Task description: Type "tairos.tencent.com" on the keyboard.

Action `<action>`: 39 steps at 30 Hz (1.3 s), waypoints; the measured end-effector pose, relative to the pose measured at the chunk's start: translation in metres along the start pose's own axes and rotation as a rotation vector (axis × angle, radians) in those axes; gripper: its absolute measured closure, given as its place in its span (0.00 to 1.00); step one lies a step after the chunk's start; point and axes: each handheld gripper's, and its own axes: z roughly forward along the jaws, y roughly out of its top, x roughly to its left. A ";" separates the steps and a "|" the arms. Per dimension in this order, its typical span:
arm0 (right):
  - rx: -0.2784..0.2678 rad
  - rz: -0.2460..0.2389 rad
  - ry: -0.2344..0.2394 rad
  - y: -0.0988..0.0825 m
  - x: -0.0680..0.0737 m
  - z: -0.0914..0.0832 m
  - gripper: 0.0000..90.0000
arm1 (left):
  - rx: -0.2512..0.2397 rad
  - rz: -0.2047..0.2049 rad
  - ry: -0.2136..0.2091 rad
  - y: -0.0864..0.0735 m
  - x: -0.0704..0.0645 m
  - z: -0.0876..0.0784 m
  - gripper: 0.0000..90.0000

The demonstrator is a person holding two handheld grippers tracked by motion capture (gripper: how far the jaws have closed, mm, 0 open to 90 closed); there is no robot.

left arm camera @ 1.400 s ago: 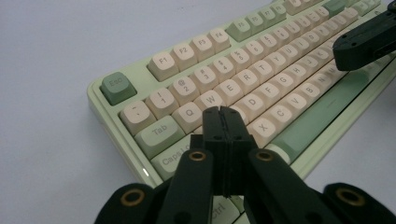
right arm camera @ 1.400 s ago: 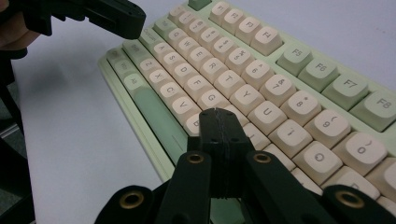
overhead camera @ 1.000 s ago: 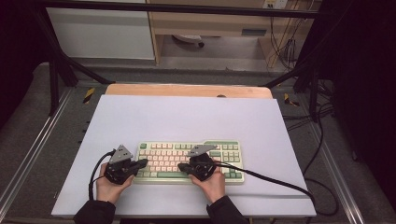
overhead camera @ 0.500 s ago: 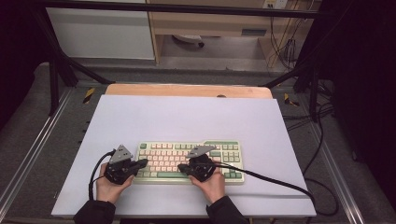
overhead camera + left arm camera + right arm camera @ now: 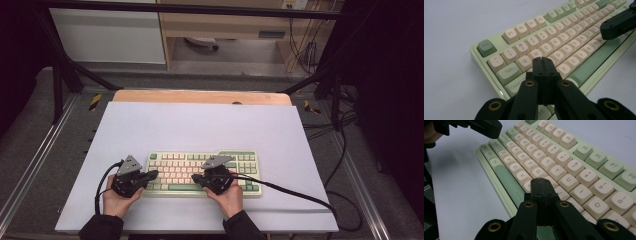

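We have both grippers poised over the keyboard (image 5: 202, 172), which lies flat on the white sheet of the bench (image 5: 200, 125), close to its near edge. The left gripper (image 5: 543, 61) has its jaws pressed together with nothing between them, the tip sitting just above the A and S keys beside Caps Lock (image 5: 517, 83). The right gripper (image 5: 541, 182) is closed the same way and empty, its tip over the middle letter rows, just ahead of the space bar (image 5: 507, 182).

What worries us is width: each closed tip looks about as broad as a single keycap, so a slightly off-centre press would likely catch two neighbouring keys at once. Whether either tip already touches a key we cannot tell, since the jaws hide the contact point. A press coming in at a slant could push the light keyboard away from the gripper across the smooth sheet. The cable (image 5: 290, 192) trailing from the right gripper runs along the keyboard's end and might drag over keys there if we swing that hand.
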 end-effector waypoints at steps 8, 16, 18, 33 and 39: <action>0.014 -0.007 -0.020 0.000 -0.005 -0.014 1.00 | -0.001 0.000 0.000 0.000 0.000 0.000 1.00; 0.018 0.025 -0.045 -0.010 -0.017 -0.028 1.00 | 0.000 -0.001 -0.001 0.000 -0.001 0.000 1.00; 0.020 0.035 -0.048 -0.012 -0.020 -0.031 1.00 | 0.000 -0.001 -0.003 0.001 -0.002 0.001 1.00; 0.019 0.060 -0.064 -0.025 -0.032 -0.047 1.00 | 0.000 0.012 -0.022 0.006 -0.009 0.006 1.00; 0.019 0.076 -0.074 -0.032 -0.037 -0.054 1.00 | 0.003 0.023 -0.032 0.010 -0.015 0.011 1.00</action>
